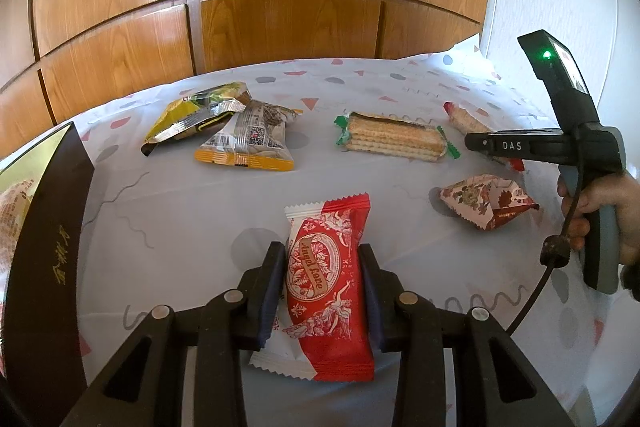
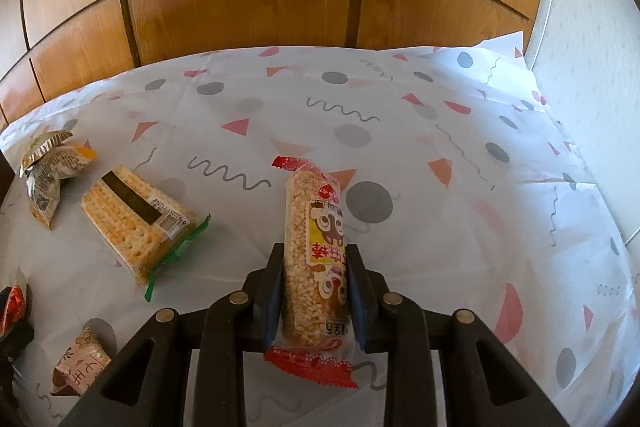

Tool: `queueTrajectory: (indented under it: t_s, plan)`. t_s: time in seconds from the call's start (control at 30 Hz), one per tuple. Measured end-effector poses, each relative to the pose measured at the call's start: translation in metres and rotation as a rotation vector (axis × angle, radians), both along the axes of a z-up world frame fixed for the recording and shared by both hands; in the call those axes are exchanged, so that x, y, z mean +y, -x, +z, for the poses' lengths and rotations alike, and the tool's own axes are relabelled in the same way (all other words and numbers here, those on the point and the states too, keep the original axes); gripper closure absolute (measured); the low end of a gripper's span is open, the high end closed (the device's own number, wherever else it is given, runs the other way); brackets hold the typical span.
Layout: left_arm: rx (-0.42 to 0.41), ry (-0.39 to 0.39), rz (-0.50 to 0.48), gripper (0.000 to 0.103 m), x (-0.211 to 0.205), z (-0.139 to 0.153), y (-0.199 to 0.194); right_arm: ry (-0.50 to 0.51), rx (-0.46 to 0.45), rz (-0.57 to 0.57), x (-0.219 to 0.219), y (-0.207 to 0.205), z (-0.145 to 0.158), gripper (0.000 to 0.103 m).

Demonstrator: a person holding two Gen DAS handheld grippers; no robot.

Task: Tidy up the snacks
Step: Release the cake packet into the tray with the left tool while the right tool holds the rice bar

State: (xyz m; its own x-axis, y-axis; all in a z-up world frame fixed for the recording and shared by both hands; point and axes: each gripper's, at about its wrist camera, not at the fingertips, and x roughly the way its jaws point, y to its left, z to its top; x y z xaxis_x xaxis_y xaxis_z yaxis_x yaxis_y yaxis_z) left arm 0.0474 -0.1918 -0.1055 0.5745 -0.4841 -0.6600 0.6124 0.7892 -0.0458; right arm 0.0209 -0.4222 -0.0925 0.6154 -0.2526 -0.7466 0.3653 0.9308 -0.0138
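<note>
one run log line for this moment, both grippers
left gripper: shut on red snack packet | right gripper: shut on puffed rice bar

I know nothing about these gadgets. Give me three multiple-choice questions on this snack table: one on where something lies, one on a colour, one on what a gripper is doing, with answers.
1. Where is the cracker pack with green ends?
A. Lying on the tablecloth
B. Inside the dark box
C. Held in a gripper

2. What colour is the packet in the left gripper?
A. Blue
B. Red and white
C. Green

3. What is the right gripper doing?
A. Hanging with nothing in it
B. Pressing on the tablecloth
C. Clamping a puffed-rice bar

Answers:
1 A: it lies flat on the cloth, apart from both grippers.
2 B: the wrapper is red with a white side.
3 C: both pads press on the bar's sides.
</note>
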Motion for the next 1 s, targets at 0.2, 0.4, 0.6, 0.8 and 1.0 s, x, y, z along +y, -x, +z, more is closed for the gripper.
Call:
queueTrajectory:
  t_s: [0.2, 0.4, 0.6, 0.8, 1.0]
  plan:
    - [-0.013, -0.023, 0.004, 0.065, -0.002, 0.000, 0.002, 0.005, -0.003, -0.001, 0.000, -0.001, -0.001, 0.074]
    - [-0.019, -0.035, 0.007, 0.065, -0.002, 0.000, 0.003, 0.005, -0.005, -0.001, 0.000, 0.000, 0.000, 0.075]
    - [-0.019, -0.038, 0.007, 0.065, -0.003, 0.000, 0.003, 0.007, -0.006, -0.001, 0.001, 0.000, 0.000, 0.075]
    - [0.014, -0.046, 0.008, 0.068, -0.004, 0.003, -0.001, -0.005, -0.013, -0.002, 0.000, 0.001, 0.000, 0.074]
    - [0.080, 0.013, 0.030, 0.072, 0.017, 0.024, 0.000, -0.009, -0.016, -0.002, 0.000, -0.001, 0.000, 0.074]
